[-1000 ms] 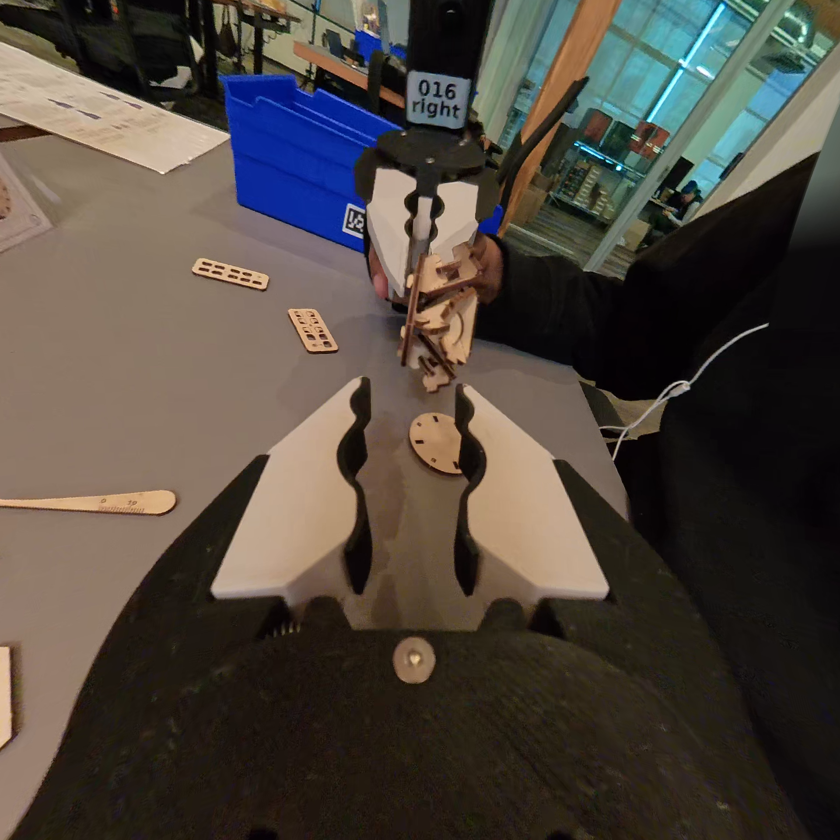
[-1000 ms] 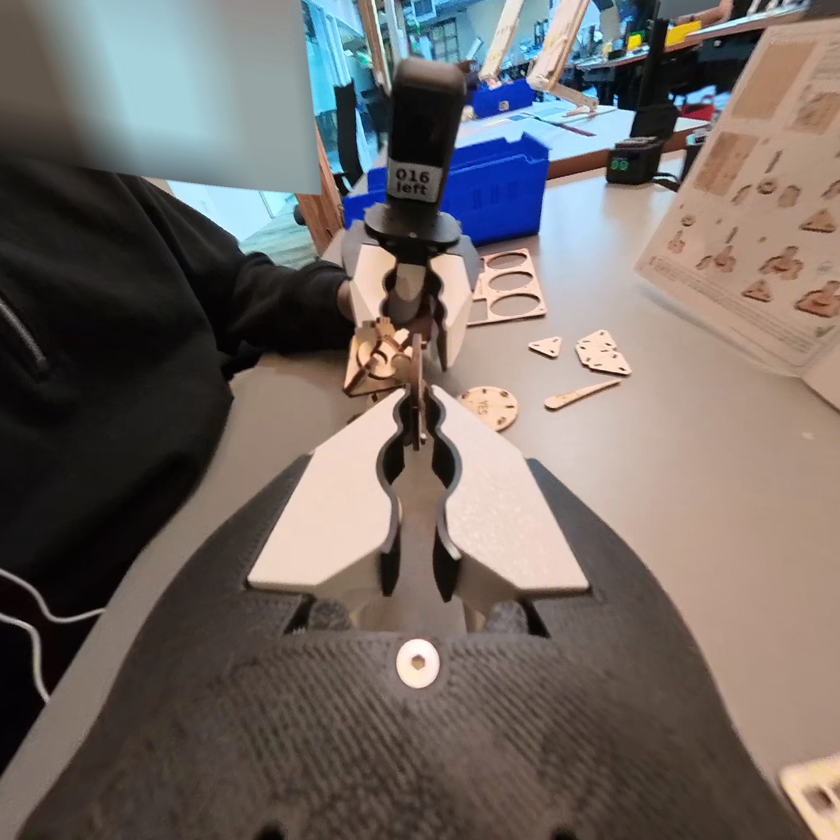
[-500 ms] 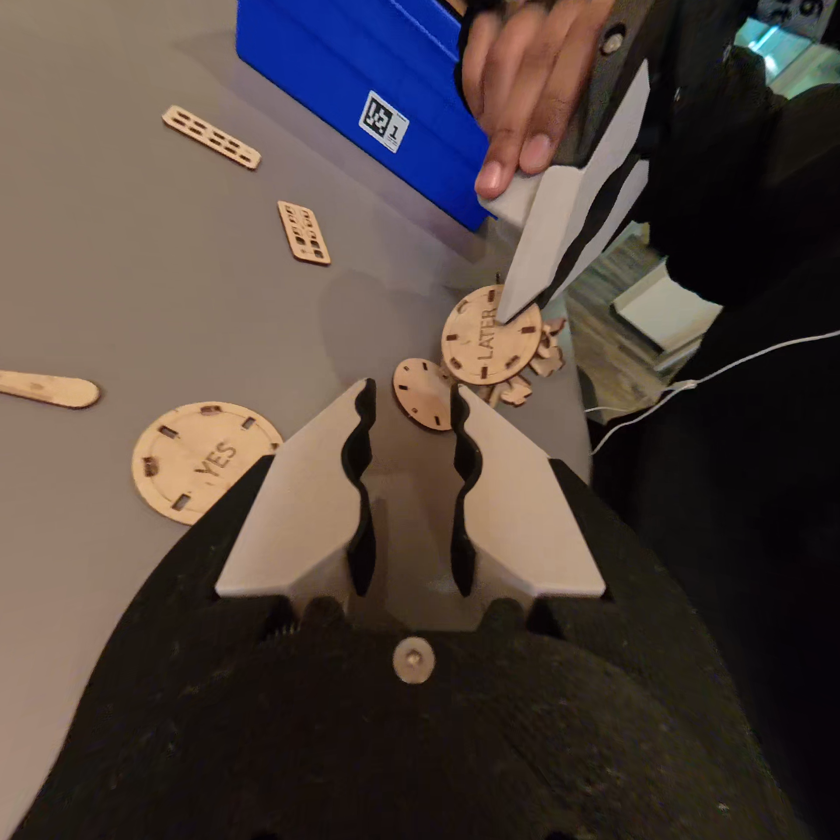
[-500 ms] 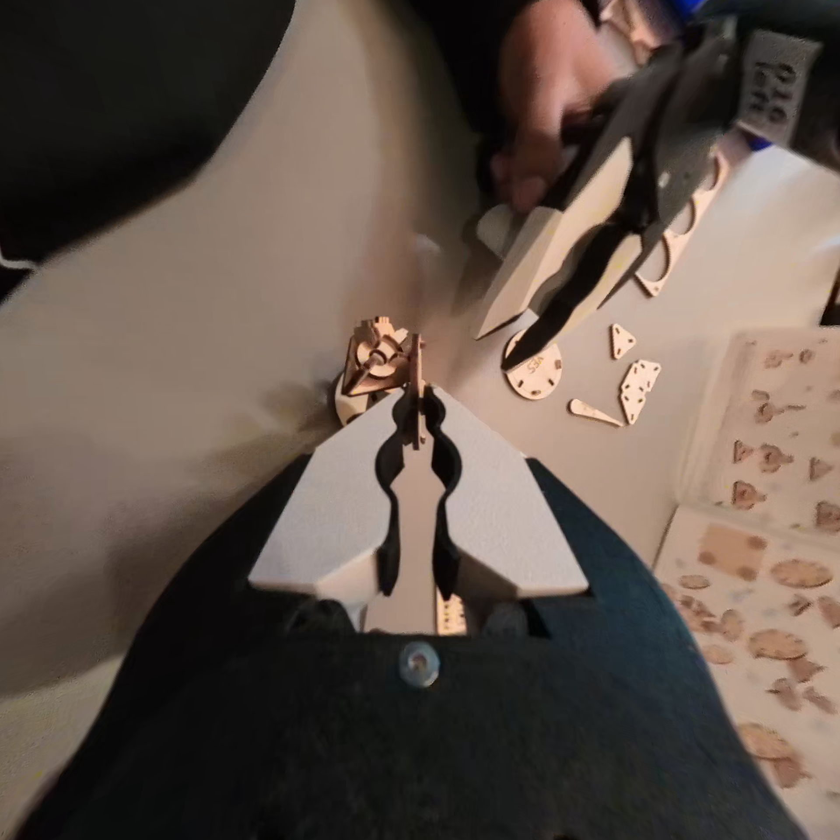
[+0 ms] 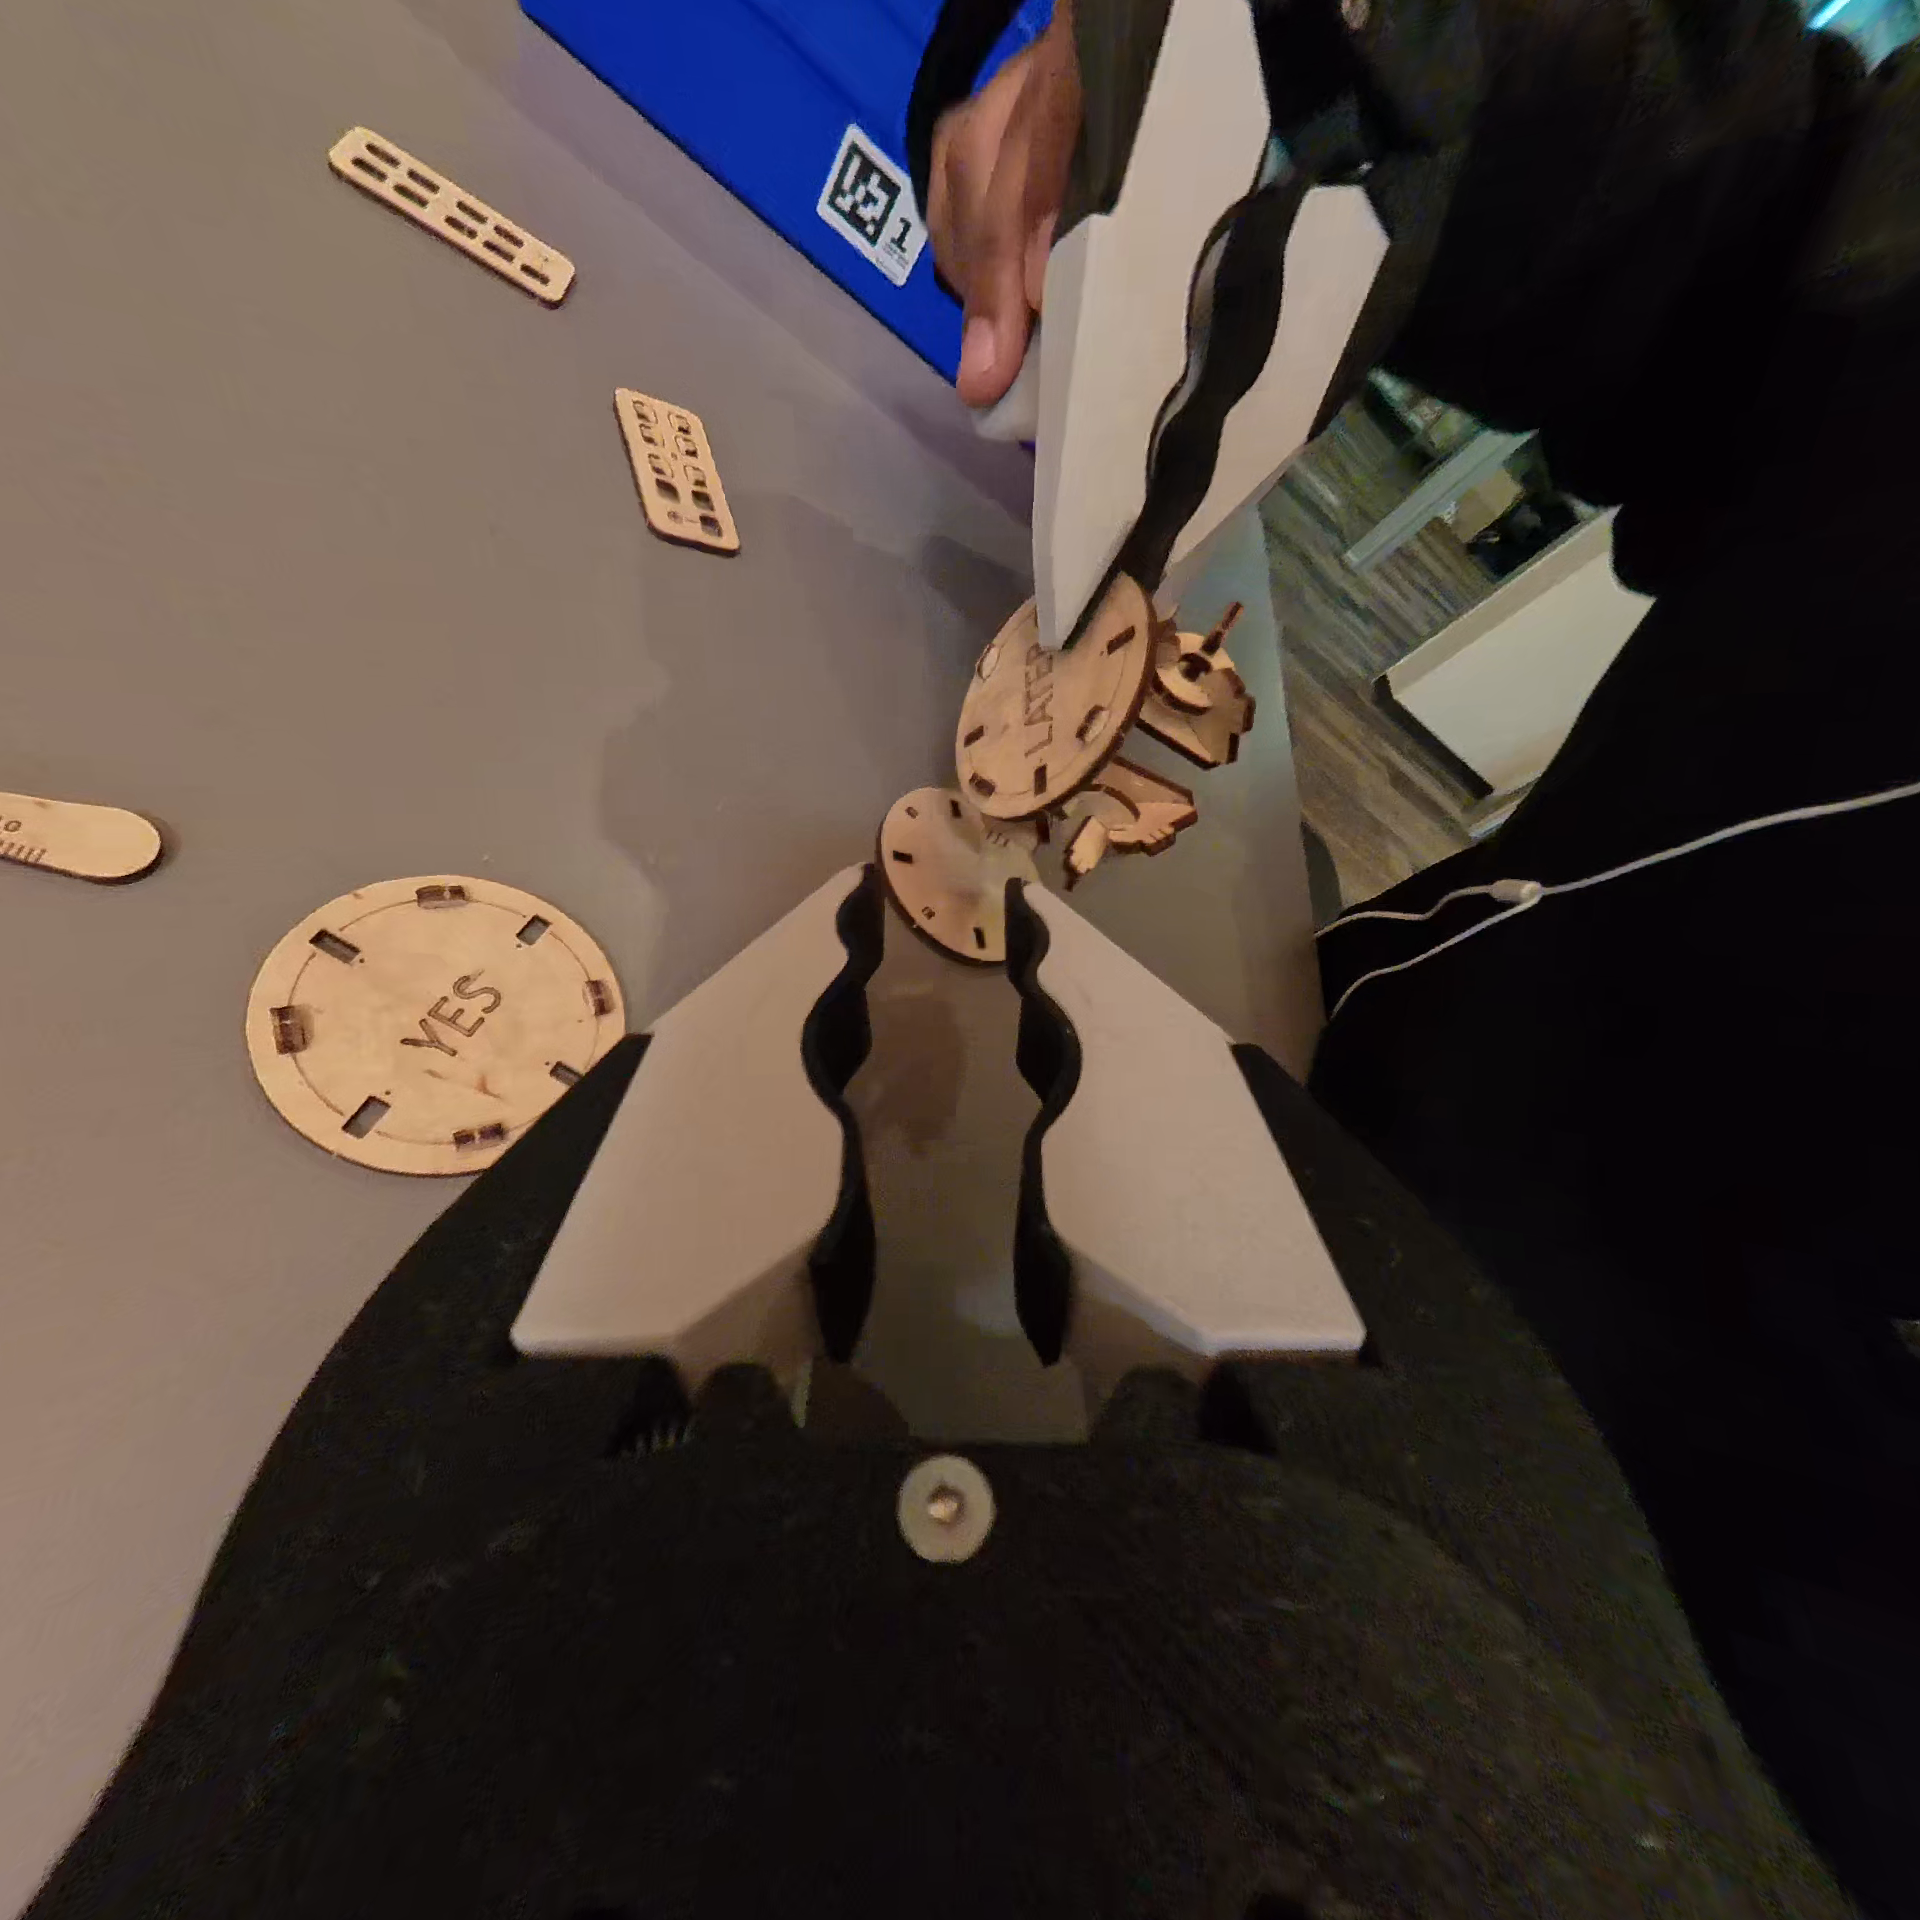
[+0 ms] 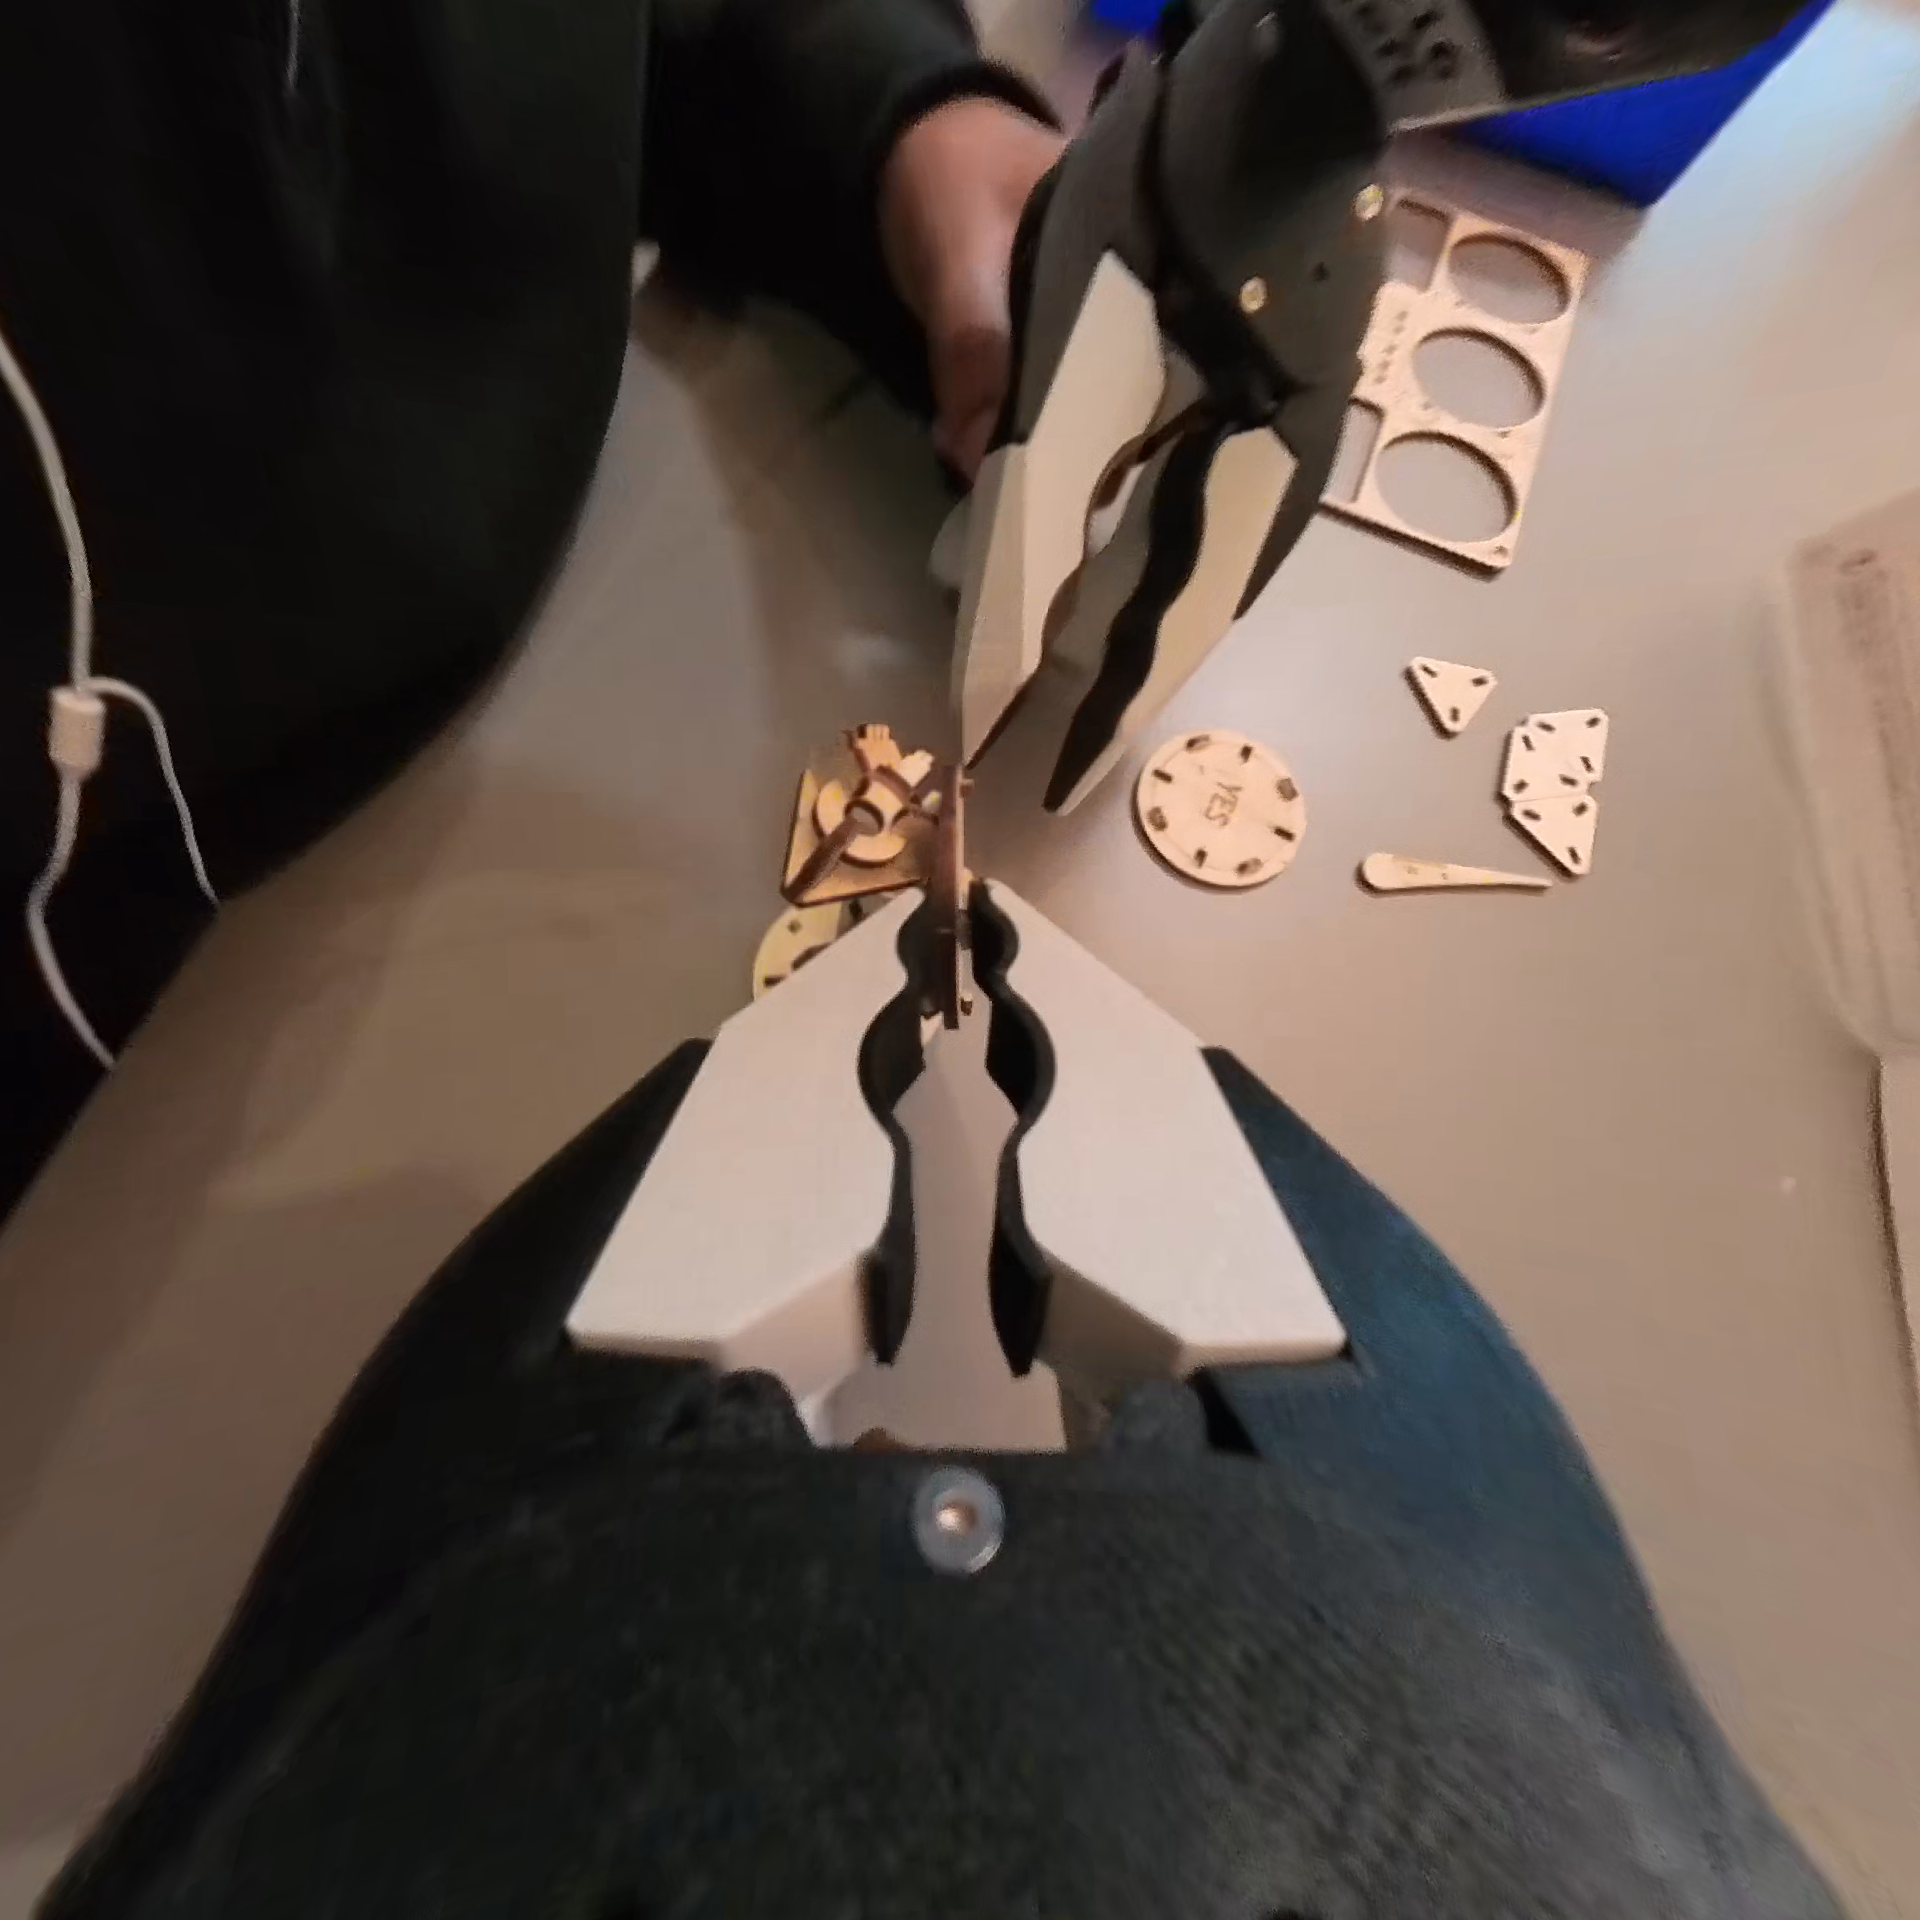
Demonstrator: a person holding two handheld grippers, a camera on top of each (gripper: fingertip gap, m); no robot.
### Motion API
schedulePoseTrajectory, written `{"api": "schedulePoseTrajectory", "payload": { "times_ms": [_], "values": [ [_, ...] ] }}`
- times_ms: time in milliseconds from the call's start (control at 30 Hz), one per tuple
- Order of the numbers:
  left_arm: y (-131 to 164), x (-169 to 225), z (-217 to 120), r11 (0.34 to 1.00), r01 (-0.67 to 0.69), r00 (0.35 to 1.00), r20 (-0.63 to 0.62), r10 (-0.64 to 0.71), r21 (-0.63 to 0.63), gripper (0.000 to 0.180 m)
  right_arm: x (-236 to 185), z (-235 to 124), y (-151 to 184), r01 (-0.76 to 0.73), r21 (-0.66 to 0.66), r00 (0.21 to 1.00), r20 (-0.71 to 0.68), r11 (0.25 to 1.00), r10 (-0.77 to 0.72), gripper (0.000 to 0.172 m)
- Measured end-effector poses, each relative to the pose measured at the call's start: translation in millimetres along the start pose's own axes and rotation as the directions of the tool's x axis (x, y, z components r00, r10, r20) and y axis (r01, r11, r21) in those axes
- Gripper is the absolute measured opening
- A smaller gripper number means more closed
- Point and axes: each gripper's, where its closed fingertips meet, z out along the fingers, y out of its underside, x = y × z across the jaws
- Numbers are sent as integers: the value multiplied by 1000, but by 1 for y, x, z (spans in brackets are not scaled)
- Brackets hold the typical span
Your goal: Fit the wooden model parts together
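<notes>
Right claw (image 6: 951, 914) clamped on disc edge of wooden model (image 5: 1081, 717), keeping it off worktop (image 5: 312, 520). Left claw (image 5: 940, 904) part-open, empty, straddling small disc (image 5: 935, 883) near worktop edge.

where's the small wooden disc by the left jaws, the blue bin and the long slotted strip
small wooden disc (image 5: 940, 883), left wrist view, on its bare face
blue bin (image 5: 748, 94), left wrist view, on its side wall
long slotted strip (image 5: 452, 213), left wrist view, on its middle

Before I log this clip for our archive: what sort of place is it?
Probably a maker space or lab workbench. Laser-cut wooden parts lie across a grey table, among them a round wooden disc and a cut-out offcut sheet, beside a blue plastic bin.
</notes>
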Motion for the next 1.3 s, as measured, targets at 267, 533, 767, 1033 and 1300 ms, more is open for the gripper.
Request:
{"api": "schedulePoseTrajectory", "payload": {
  "times_ms": [267, 533, 767, 1033, 1300],
  "values": [
    [-15, 12, -8, 997, -27, 999, -21, 28, 72, 14, -11, -4, -10, -66, 84, 997, -42, 994, 70, 3],
    [-21, 8, -12, 988, -111, 994, 30, 108, 109, 13, 0, -8, 0, -370, 8, 921, -130, 929, 367, 3],
    [-30, 12, -18, 978, -116, 993, 5, 117, 171, 13, 4, -1, 16, -551, -220, 833, -211, 805, 512, 3],
    [-29, -3, -21, 977, -136, 990, 62, 127, 165, 12, 16, 10, 18, -480, -379, 877, -234, 791, 420, 3],
    [-26, -6, -20, 980, -119, 992, 49, 113, 156, 12, 11, 15, 8, -281, -338, 954, 7, 898, 301, 3]
  ]
}}
